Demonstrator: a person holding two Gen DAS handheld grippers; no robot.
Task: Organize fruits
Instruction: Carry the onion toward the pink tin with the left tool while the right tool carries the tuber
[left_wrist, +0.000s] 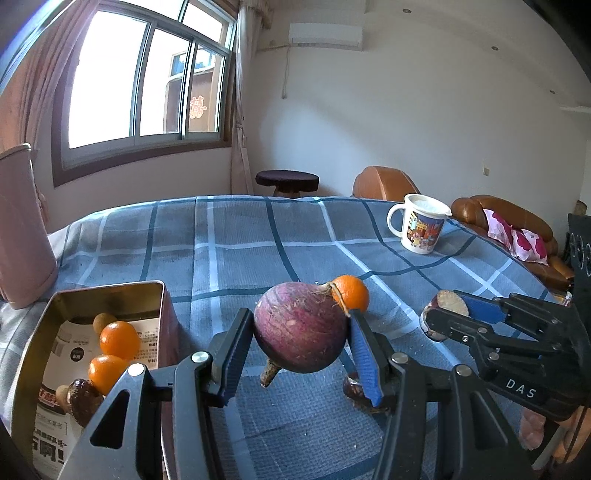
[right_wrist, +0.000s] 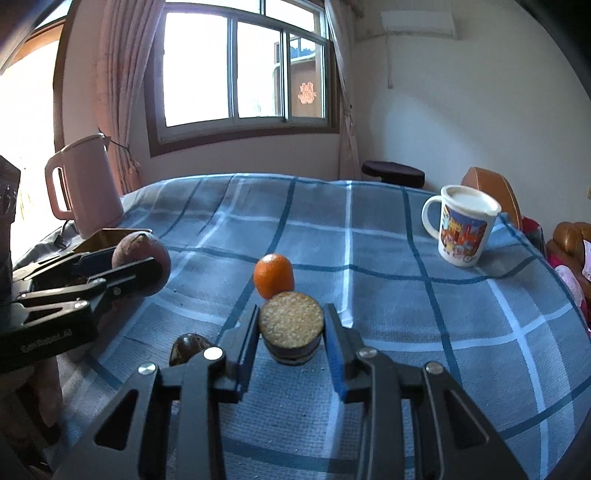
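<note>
- Pinching the purple radish (left_wrist: 299, 326) in my left gripper (left_wrist: 297, 354), lifted beside the metal tin (left_wrist: 162, 295), I should carry it level over the rim.
- Right gripper (right_wrist: 291, 341) clamps a cut root piece (right_wrist: 291, 326); tangerine (right_wrist: 273, 275) waits on the cloth.

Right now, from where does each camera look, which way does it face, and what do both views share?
Left wrist: sits behind the left gripper, facing the window; its fingers clasp a purple turnip; metal tin at left, right gripper at right.
Right wrist: sits behind the right gripper, facing the same way, around a cut root piece; left gripper at left.
Shared: loose orange, mug, checked tablecloth.
</note>
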